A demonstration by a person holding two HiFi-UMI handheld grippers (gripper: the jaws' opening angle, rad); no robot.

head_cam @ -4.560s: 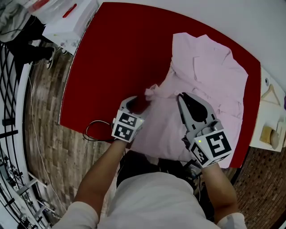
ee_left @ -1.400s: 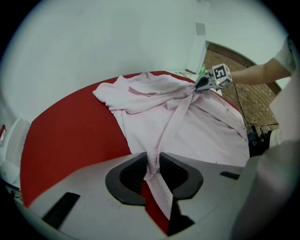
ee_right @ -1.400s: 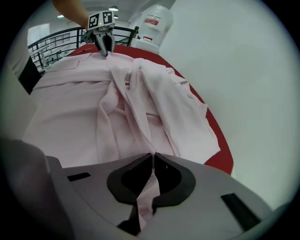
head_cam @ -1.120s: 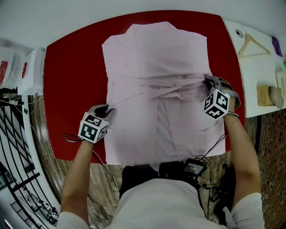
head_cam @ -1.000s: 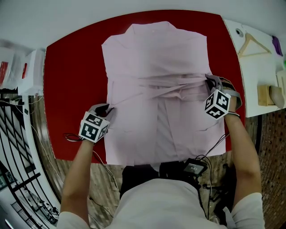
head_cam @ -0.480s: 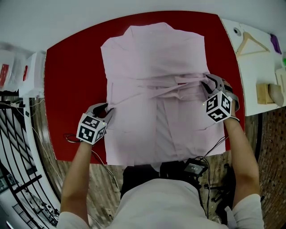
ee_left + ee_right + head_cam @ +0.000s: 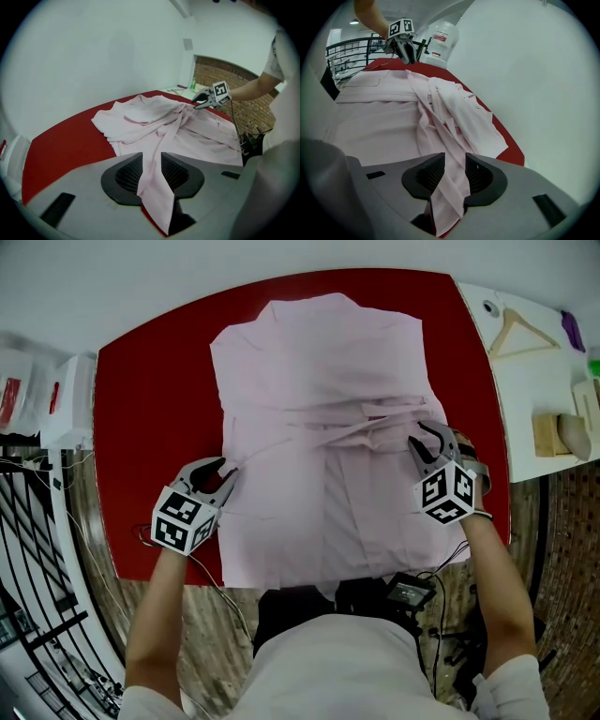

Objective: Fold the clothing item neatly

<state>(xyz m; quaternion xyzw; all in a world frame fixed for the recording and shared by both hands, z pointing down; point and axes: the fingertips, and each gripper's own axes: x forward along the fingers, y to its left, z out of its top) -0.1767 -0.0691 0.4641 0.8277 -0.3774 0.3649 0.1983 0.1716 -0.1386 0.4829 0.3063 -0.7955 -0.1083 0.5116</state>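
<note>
A pale pink shirt (image 7: 319, 381) lies spread on the red table (image 7: 159, 399), its sleeves drawn across the middle. My left gripper (image 7: 223, 470) is at the shirt's left edge. Its jaws have just been opening a little, and a strip of sleeve cloth (image 7: 154, 154) still fills the gap and lifts off the table. My right gripper (image 7: 424, 435) is over the shirt's right side. Its jaws have also just been opening, with the other sleeve strip (image 7: 447, 187) caught between the pads. Each gripper shows in the other's view: the right gripper (image 7: 199, 101), the left gripper (image 7: 407, 54).
A white side table at the right carries a wooden hanger (image 7: 520, 329) and a small block (image 7: 546, 432). White bags (image 7: 56, 399) and a black railing (image 7: 37, 549) stand at the left. A black box with cables (image 7: 403, 592) hangs at the table's near edge.
The shirt, bunched seconds ago, now lies spread flat. Over the last second my right gripper moved inward over the shirt and toward me. The left gripper rose slightly with its cloth.
</note>
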